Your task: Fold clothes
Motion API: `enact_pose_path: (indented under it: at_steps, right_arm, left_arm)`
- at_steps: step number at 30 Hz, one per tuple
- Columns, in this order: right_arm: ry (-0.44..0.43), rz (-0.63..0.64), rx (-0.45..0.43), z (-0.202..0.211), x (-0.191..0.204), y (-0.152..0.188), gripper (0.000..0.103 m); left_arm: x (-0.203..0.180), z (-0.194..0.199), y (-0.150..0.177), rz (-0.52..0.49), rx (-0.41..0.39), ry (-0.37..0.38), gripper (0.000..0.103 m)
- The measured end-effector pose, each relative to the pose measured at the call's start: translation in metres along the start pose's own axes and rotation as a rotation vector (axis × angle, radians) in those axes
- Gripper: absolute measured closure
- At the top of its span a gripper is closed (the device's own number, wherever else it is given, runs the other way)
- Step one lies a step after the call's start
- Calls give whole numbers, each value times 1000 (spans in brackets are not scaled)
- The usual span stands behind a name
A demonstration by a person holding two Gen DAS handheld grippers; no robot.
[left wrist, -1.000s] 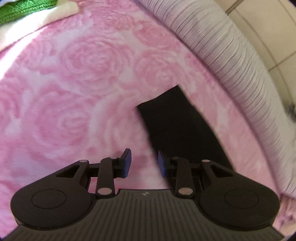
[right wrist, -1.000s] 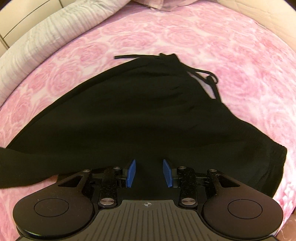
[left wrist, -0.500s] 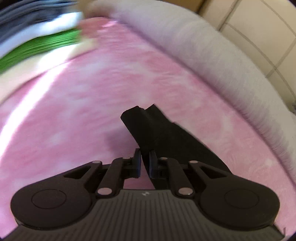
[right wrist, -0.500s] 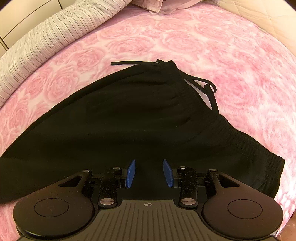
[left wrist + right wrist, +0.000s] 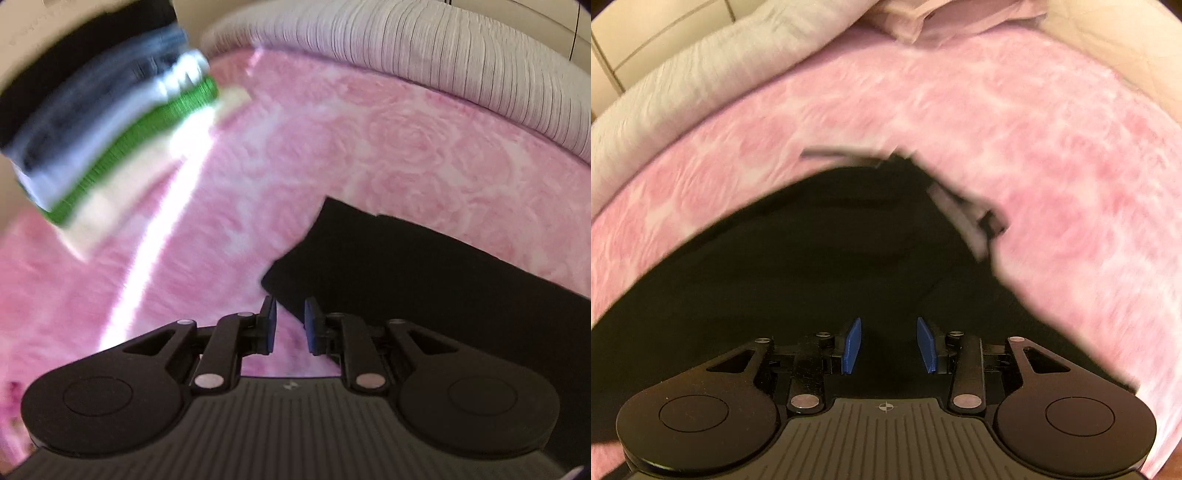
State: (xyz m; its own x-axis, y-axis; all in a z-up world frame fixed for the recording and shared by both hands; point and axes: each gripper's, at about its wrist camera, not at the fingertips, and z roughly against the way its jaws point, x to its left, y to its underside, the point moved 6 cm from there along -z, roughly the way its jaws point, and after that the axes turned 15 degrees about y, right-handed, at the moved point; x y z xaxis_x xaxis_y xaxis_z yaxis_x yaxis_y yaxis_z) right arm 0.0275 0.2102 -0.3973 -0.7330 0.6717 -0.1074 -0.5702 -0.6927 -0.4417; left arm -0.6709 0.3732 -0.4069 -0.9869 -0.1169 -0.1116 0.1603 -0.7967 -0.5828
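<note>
Left view: left gripper (image 5: pixel 289 325) jaws just reopening, gap bare, at corner of trousers (image 5: pixel 424 280), likely regrasping.
Stack (image 5: pixel 110 133): folded, aside on bedspread (image 5: pixel 369 147).
Right view: right gripper (image 5: pixel 889 345) parted, empty, over trousers (image 5: pixel 812 266) spread flat for folding.

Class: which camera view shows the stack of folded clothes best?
The left wrist view: the stack sits at its upper left, blurred, with green, white and dark layers. The right wrist view shows none of it.

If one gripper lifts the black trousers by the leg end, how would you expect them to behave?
The black trousers lie limp on the pink blanket, so they would likely droop. Their drawstring lies loose and may dangle. Probably light, not slippery.
</note>
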Motion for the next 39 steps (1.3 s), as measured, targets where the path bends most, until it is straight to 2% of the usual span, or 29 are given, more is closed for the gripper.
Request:
enact_pose_path:
  at_steps: [3,7,10,14,16,19,20,21,22,23,25,26,28,30,33,34,35,36,37,39]
  right_arm:
    - [8,-1,-22,-16,-29,-25,65]
    - [-2,27,-15,-45,-61,-50,65]
    - [-43,31,-8,-63,-75,-65,65]
    - [-172,69,25,-85,-73,-85,65]
    - [-212,147,41,-95,-62,-89,65]
    - [-174,294,70,-111,-49,-80,65]
    - [-166,333,54,-112,-47,-76,69]
    - [-163,339,39,-112,-49,-75,78]
    - [-160,331,31,-110,-52,-75,90]
    - [-157,323,24,-109,-55,-75,95]
    - [-172,269,13,-103,-65,-76,95]
    - [-203,202,11,-97,-73,-78,96]
    - [-360,103,-43,-61,-80,-81,96]
    - [-543,187,-130,-7,-68,-68,95]
    - [-665,564,-77,40,-26,1,94]
    - [-695,699,-50,55,-13,26,87]
    - [-684,810,-17,58,-4,50,64]
    - [-639,885,6,54,-1,70,53]
    - [-588,946,23,48,-1,89,48]
    - [-535,948,74,39,-6,106,48]
  left_arm:
    - [-27,19,7,99,-30,114,89]
    - [-86,32,31,248,14,309,89]
    - [-139,34,46,272,52,395,89]
    - [-197,36,65,253,102,462,89]
    - [-211,39,73,246,119,472,89]
    - [-228,45,83,237,140,478,89]
    - [-230,47,85,239,142,474,89]
    - [-229,48,84,246,140,467,89]
    - [-227,49,84,255,138,461,89]
    - [-226,50,84,268,135,455,89]
    - [-221,54,82,302,127,446,89]
    - [-217,57,80,318,120,442,89]
    - [-210,65,78,333,103,432,89]
    - [-203,69,79,340,94,418,89]
    - [-195,72,90,381,111,401,89]
    - [-194,71,96,400,122,399,89]
    - [-192,72,101,415,129,397,89]
    - [-190,73,106,427,133,396,89]
    - [-189,73,110,437,138,396,89]
    - [-186,73,119,445,152,394,89]
